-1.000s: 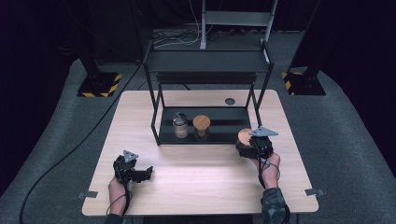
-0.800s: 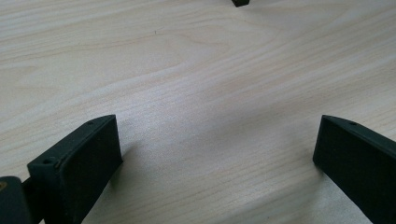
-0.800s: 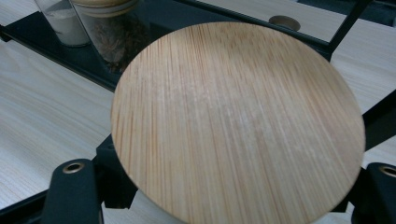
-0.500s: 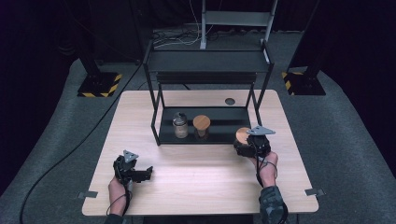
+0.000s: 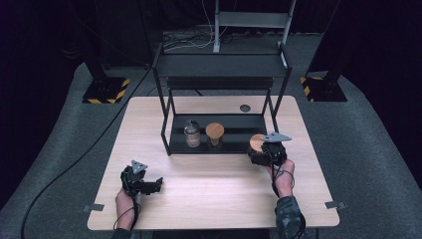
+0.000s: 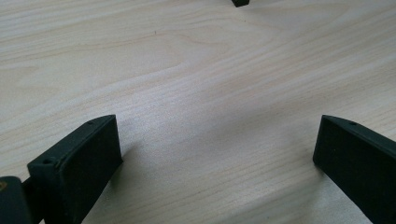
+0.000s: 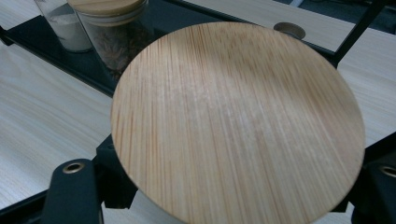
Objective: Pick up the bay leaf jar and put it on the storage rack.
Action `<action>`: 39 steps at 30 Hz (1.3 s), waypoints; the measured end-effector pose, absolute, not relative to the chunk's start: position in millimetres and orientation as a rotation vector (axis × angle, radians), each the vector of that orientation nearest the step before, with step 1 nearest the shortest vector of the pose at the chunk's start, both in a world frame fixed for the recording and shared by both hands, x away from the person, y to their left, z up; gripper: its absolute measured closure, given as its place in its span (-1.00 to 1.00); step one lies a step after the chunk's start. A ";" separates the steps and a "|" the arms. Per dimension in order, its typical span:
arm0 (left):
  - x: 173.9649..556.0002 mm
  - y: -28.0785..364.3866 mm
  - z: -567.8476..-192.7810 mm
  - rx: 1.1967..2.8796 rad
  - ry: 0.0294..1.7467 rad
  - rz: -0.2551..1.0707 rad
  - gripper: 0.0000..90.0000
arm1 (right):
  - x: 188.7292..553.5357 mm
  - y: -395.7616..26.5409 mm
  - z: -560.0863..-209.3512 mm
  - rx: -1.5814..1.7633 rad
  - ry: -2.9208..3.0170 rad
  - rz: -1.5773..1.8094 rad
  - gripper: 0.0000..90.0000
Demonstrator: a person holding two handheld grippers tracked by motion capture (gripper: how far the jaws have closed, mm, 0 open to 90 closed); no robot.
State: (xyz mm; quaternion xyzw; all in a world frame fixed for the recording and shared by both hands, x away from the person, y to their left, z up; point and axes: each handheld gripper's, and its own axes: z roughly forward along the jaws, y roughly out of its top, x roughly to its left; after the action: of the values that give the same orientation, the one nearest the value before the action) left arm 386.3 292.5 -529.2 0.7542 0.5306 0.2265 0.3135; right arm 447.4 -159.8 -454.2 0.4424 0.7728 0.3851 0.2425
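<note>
Two jars already stand on the rack's lower shelf [image 5: 234,130], while the right hand-held gripper [image 5: 264,152] grips a third bamboo-lidded jar [image 7: 238,121] at its edge, not yet shelved; the left hand-held gripper [image 5: 147,185] rests open on the bench [image 5: 209,189].

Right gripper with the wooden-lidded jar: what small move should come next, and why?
Probably ease the jar forward onto the bottom tray of the black shelf, right of the two jars already there. The right gripper is shut on it at the tray's front right corner, and that part of the tray is bare. The left gripper rests open on the table.
</note>
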 end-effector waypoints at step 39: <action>386.2 292.5 -529.3 1.988 1.399 0.598 -0.99 | 462.7 -153.9 -459.1 1.209 2.131 1.044 -0.45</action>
State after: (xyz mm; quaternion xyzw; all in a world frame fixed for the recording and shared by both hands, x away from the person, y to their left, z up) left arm 386.2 292.5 -529.3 0.7540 0.5307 0.2267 0.3137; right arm 462.7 -153.9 -459.1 0.4411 0.7774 0.3809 0.2366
